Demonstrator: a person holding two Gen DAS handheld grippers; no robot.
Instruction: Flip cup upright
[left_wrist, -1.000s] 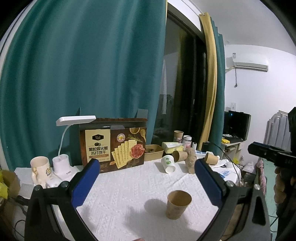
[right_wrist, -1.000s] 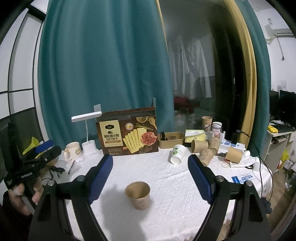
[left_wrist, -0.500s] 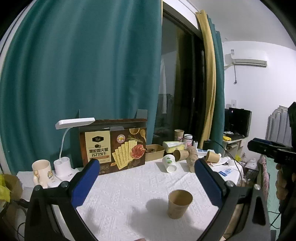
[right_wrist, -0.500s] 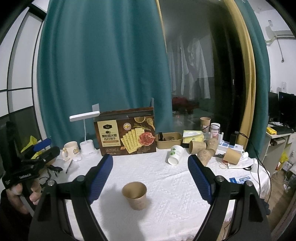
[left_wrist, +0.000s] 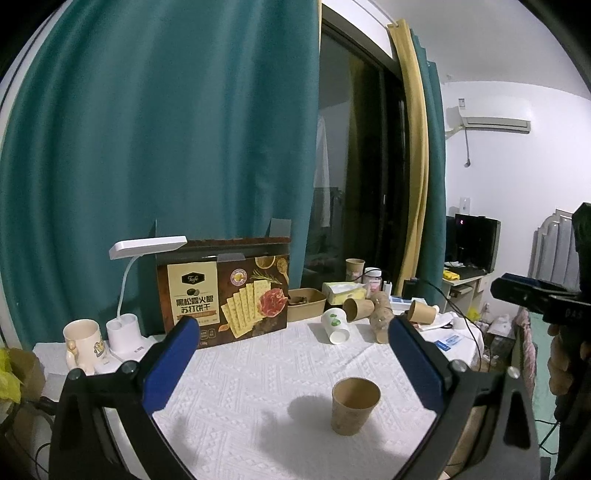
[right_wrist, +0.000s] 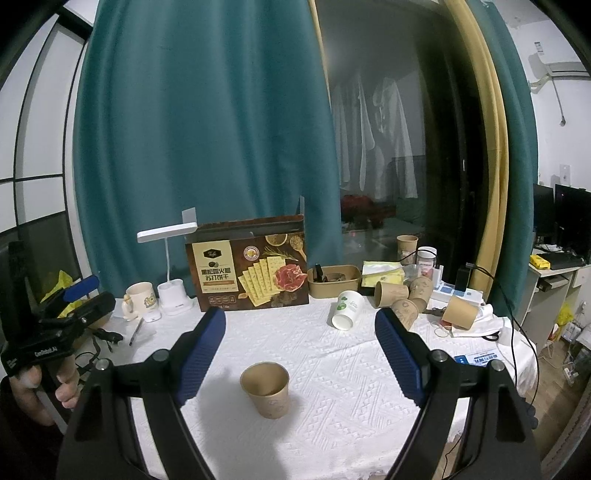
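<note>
A brown paper cup (left_wrist: 355, 405) stands upright, mouth up, on the white tablecloth (left_wrist: 258, 373). It also shows in the right wrist view (right_wrist: 266, 388). My left gripper (left_wrist: 291, 354) is open and empty, held back from the cup, which sits low between its blue pads (left_wrist: 170, 360). My right gripper (right_wrist: 301, 347) is open and empty, also back from the cup and above it. Each gripper shows at the edge of the other's view, the right one (left_wrist: 535, 295) and the left one (right_wrist: 62, 314).
A cracker box (right_wrist: 249, 267), a white desk lamp (right_wrist: 170, 266) and a cream mug (right_wrist: 140, 299) stand at the back. A white cup (right_wrist: 347, 314) and several brown cups (right_wrist: 404, 297) lie tipped at the back right, beside a brown tray (right_wrist: 334, 280).
Both grippers have drawn back and risen slightly from the cup. The cup has stayed upright in place.
</note>
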